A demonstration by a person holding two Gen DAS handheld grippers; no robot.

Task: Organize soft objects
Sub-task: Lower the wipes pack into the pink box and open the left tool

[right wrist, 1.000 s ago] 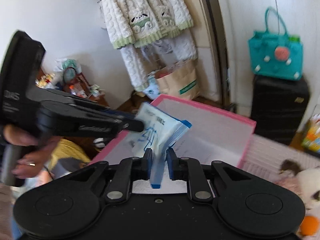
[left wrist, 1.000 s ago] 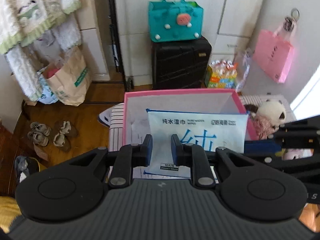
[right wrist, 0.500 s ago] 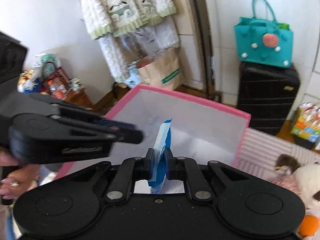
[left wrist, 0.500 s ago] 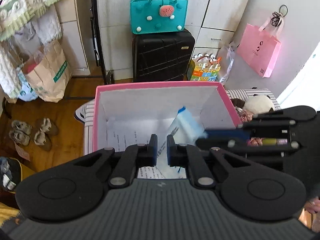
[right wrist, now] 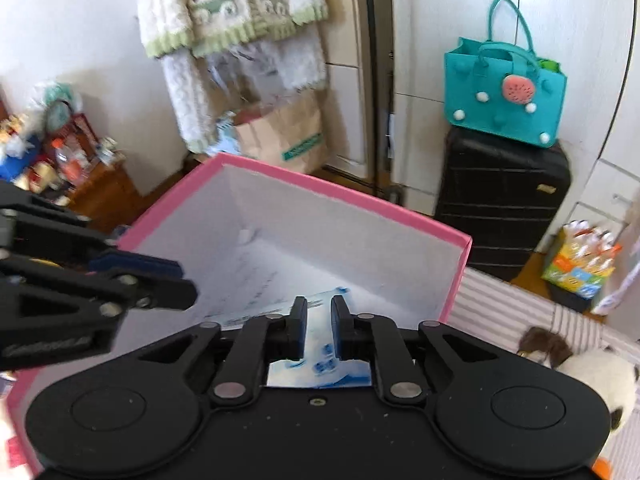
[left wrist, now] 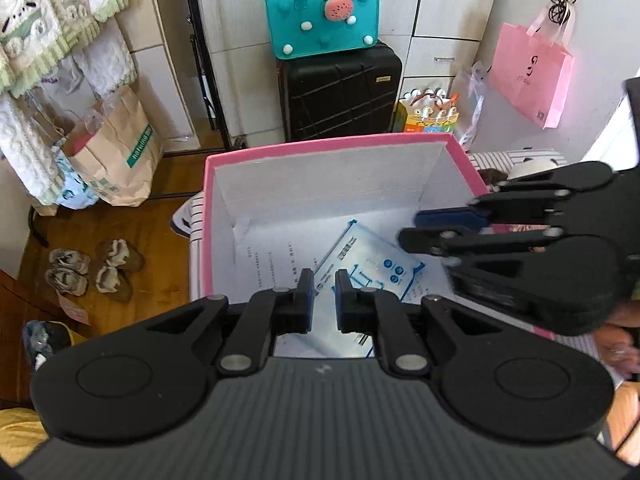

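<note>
A blue and white wet-wipes pack [left wrist: 368, 264] lies flat on the floor of the pink box [left wrist: 320, 145], also seen below the right fingers [right wrist: 320, 360]. My left gripper [left wrist: 322, 300] hovers over the box's near side, its jaws a narrow gap apart and empty. My right gripper [right wrist: 319, 328] is above the box with a small gap between its jaws, holding nothing; it shows from the side in the left wrist view [left wrist: 424, 228]. A panda plush [right wrist: 600, 376] lies on the striped cloth right of the box.
A black suitcase [left wrist: 340, 96] with a teal bag [left wrist: 320, 16] on it stands behind the box. A paper bag [left wrist: 116, 152], slippers [left wrist: 92, 268], a pink bag [left wrist: 528, 72] on the wall and hanging fleece clothes [right wrist: 232, 8] surround it.
The left gripper let go of the wipes pack first, then the right gripper opened and dropped it. The pack now lies flat in the box.
</note>
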